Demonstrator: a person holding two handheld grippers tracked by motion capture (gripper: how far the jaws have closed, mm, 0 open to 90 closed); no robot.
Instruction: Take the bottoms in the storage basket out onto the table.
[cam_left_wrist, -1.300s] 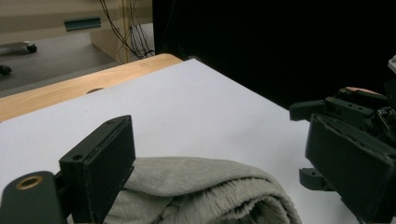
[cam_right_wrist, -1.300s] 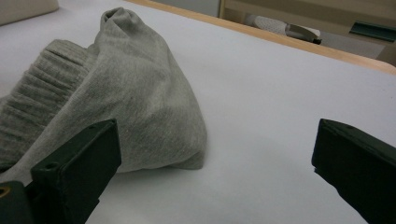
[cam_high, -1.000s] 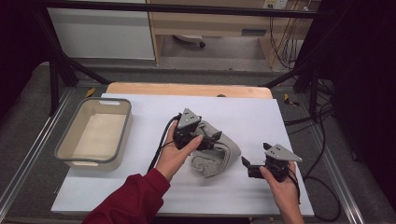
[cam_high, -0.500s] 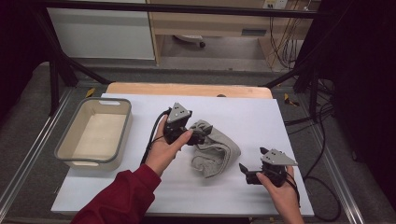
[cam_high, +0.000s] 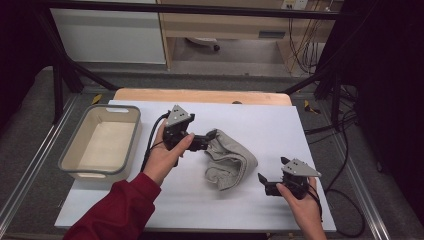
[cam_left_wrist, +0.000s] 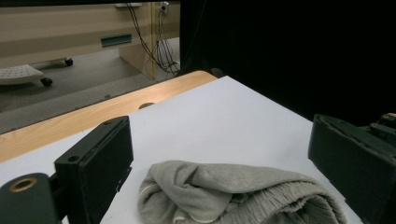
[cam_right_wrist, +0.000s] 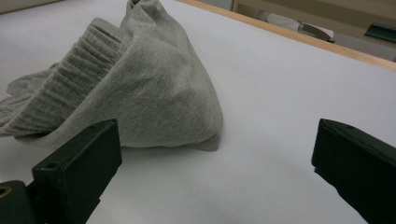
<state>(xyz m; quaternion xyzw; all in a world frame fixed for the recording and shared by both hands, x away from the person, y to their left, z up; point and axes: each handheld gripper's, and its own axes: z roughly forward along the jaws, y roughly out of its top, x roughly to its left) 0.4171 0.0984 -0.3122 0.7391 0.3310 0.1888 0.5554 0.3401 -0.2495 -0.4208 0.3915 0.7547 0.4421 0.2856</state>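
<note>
Grey knit garment (cam_high: 227, 160), soft, light, floppy; best pinched at ribbed cuff. Left gripper (cam_high: 209, 137) and right gripper (cam_high: 261, 181) jaws wide, empty.

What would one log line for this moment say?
left gripper: open at grey garment | right gripper: open, apart | bin: empty

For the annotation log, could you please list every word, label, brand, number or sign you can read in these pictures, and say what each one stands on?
None can be read.
Grey cloth: plain, no tag or print shows.
Tub: plain walls, no label.
Left gripper and right gripper: no readable marking.
Small plate high on the far wall: too small and blurred to tell whether it bears text.
</note>
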